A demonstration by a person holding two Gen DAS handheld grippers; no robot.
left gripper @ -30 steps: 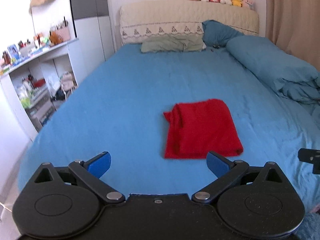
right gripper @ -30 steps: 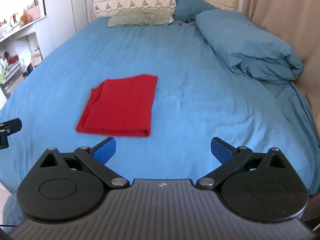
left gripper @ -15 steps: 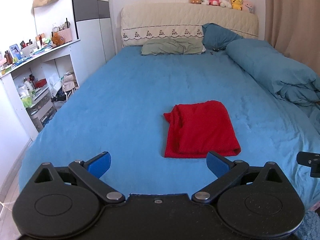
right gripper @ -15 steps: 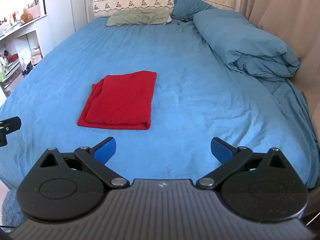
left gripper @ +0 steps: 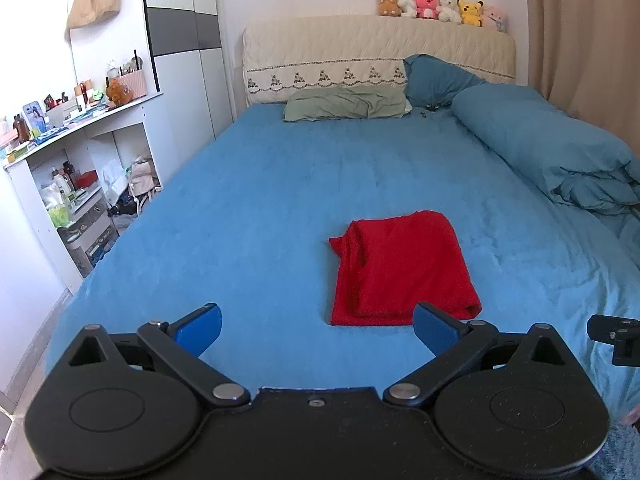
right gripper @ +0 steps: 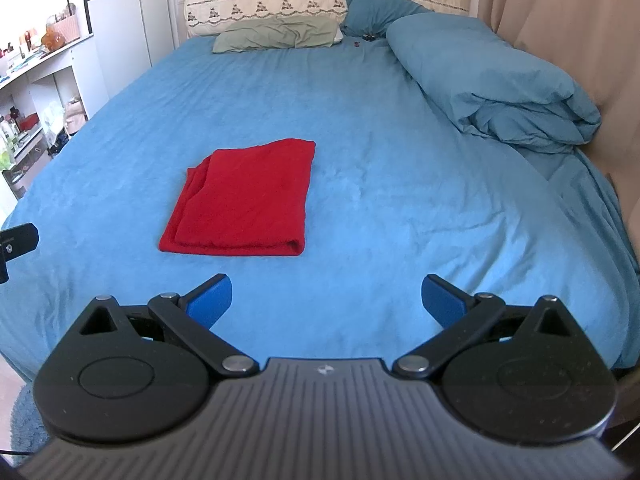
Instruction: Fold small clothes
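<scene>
A red garment (left gripper: 402, 270) lies folded into a rectangle on the blue bed sheet (left gripper: 260, 208); it also shows in the right wrist view (right gripper: 248, 200). My left gripper (left gripper: 316, 330) is open and empty, held near the foot of the bed, short of the garment's near edge. My right gripper (right gripper: 326, 300) is open and empty, held near the foot of the bed, to the right of the garment. Neither gripper touches the garment.
A rolled blue duvet (right gripper: 492, 80) lies along the bed's right side. A green pillow (left gripper: 346, 104) and a blue pillow (left gripper: 436, 80) lie at the headboard. White shelves (left gripper: 76, 184) full of items stand left of the bed. A curtain (right gripper: 568, 32) hangs at the right.
Both grippers have drawn back and up from the bed, so the garment looks smaller and farther away. The garment has not moved. Both grippers stay open.
</scene>
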